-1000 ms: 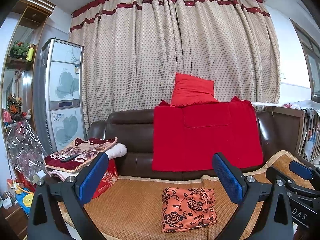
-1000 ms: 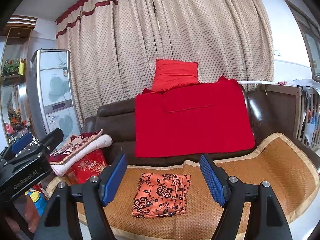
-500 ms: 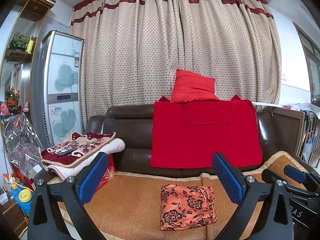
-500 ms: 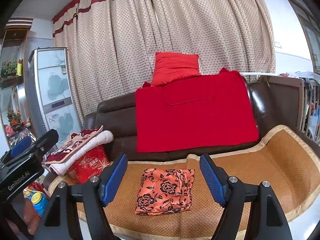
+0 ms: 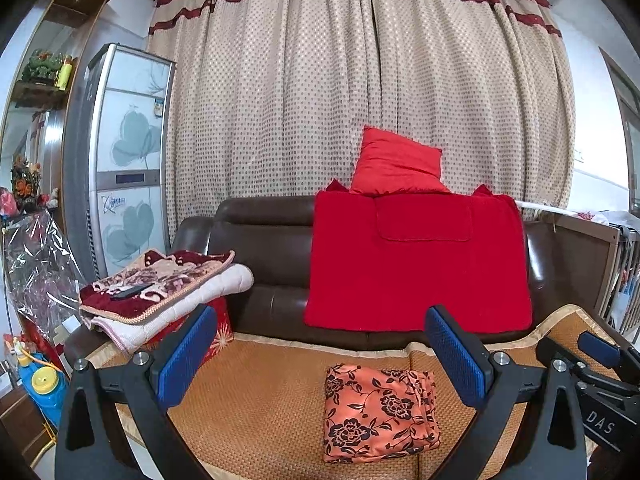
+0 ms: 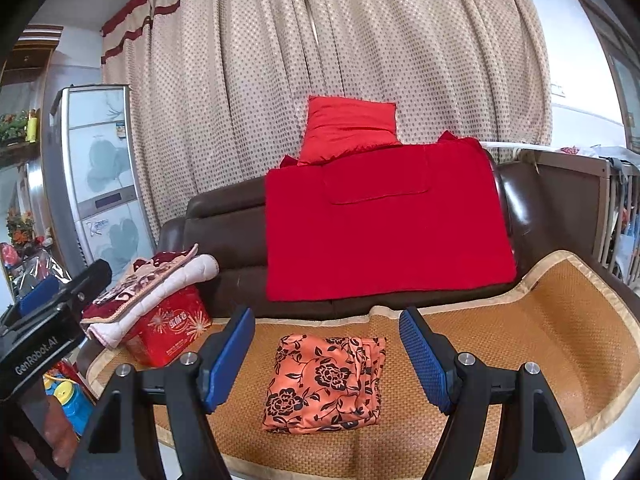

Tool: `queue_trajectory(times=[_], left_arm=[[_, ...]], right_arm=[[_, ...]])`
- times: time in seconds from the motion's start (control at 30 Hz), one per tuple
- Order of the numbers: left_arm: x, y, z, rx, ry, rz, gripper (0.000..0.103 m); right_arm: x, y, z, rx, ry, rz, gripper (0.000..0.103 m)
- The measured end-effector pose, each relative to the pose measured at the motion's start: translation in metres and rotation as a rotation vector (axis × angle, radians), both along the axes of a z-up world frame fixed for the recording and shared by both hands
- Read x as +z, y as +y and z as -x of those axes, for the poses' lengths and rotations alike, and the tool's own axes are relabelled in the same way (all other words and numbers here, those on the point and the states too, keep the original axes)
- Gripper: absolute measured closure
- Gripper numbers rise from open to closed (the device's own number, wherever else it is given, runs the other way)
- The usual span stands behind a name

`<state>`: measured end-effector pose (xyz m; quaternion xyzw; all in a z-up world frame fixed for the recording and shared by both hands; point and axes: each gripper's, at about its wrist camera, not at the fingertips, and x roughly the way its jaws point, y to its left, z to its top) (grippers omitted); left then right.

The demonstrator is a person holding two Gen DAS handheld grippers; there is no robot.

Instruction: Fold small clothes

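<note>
A folded orange cloth with black flowers [image 5: 378, 416] lies flat on the woven mat [image 5: 260, 392] of the sofa seat; it also shows in the right wrist view [image 6: 326, 386]. My left gripper [image 5: 320, 356] is open and empty, held back from the seat, with the cloth below and between its blue pads. My right gripper [image 6: 326, 354] is open and empty, just in front of the cloth. Each gripper shows at the edge of the other's view.
A red blanket [image 5: 416, 264] hangs over the brown sofa back with a red pillow [image 5: 394, 166] on top. Folded blankets [image 5: 160, 292] lie on a red box [image 6: 168, 330] at the seat's left end. A tall cabinet [image 5: 120, 160] stands left.
Both grippers have drifted slightly, so the views tilt a little. The folded cloth lies where it was and both grippers stay open.
</note>
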<state>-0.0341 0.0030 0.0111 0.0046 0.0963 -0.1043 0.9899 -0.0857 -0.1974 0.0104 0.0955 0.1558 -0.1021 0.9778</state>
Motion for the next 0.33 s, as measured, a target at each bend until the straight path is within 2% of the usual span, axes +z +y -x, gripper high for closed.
queue_trajectory(times=[0.23,0.33], left_arm=[[-0.014,-0.006,-0.029,0.014,0.015,-0.027,0.0],[-0.024,-0.009,-0.05,0.028,0.029,-0.034,0.0]], right_arm=[[-0.008,0.004,-0.028,0.012,0.027,0.012,0.025],[-0.02,0.0,-0.051,0.023,0.065,0.014,0.025]])
